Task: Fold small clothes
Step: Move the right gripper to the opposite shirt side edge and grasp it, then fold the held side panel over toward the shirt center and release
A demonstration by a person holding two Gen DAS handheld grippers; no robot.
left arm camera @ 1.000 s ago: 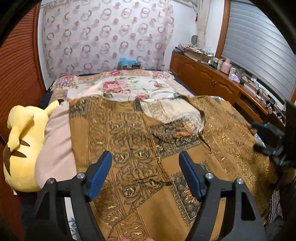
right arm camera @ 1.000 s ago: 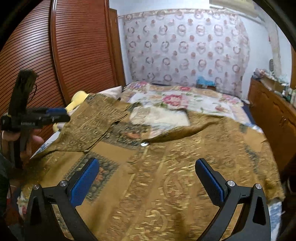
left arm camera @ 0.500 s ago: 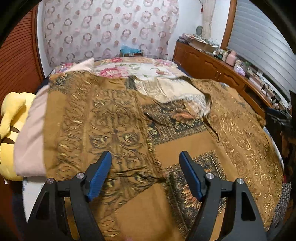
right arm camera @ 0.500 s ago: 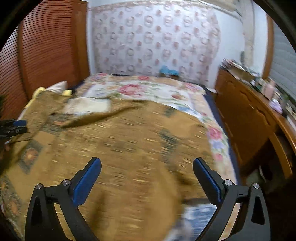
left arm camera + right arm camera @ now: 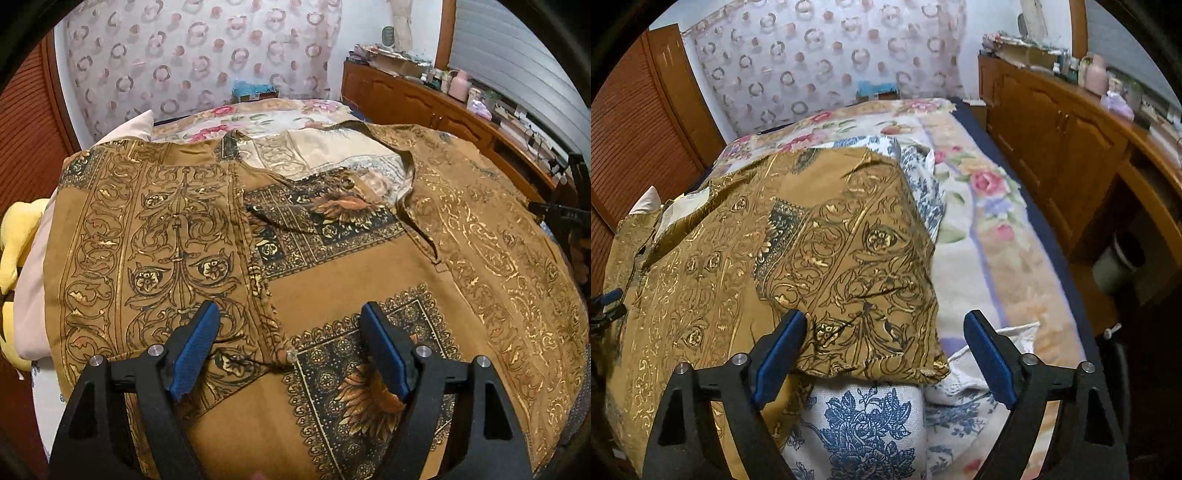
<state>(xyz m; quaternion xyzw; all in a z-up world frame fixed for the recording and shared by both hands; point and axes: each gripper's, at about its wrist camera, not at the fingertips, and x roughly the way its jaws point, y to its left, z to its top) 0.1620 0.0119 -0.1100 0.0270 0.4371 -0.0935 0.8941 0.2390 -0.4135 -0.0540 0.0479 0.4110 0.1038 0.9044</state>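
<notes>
Both tongs unclenched | left tongs (image 5: 286,349) widening, right tongs (image 5: 886,349) narrowing | shirt (image 5: 332,258) lies beneath each.

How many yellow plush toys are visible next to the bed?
1. A yellow plush toy sits at the left edge of the left wrist view, beside the pink pillow; others may be hidden.

A brown patterned garment (image 5: 332,258) is spread across the bed (image 5: 258,118). Above its near part the left gripper (image 5: 288,350) is held, jaws opening, nothing pressed between them. A yellow plush toy (image 5: 18,236) is seen left of the garment.
</notes>
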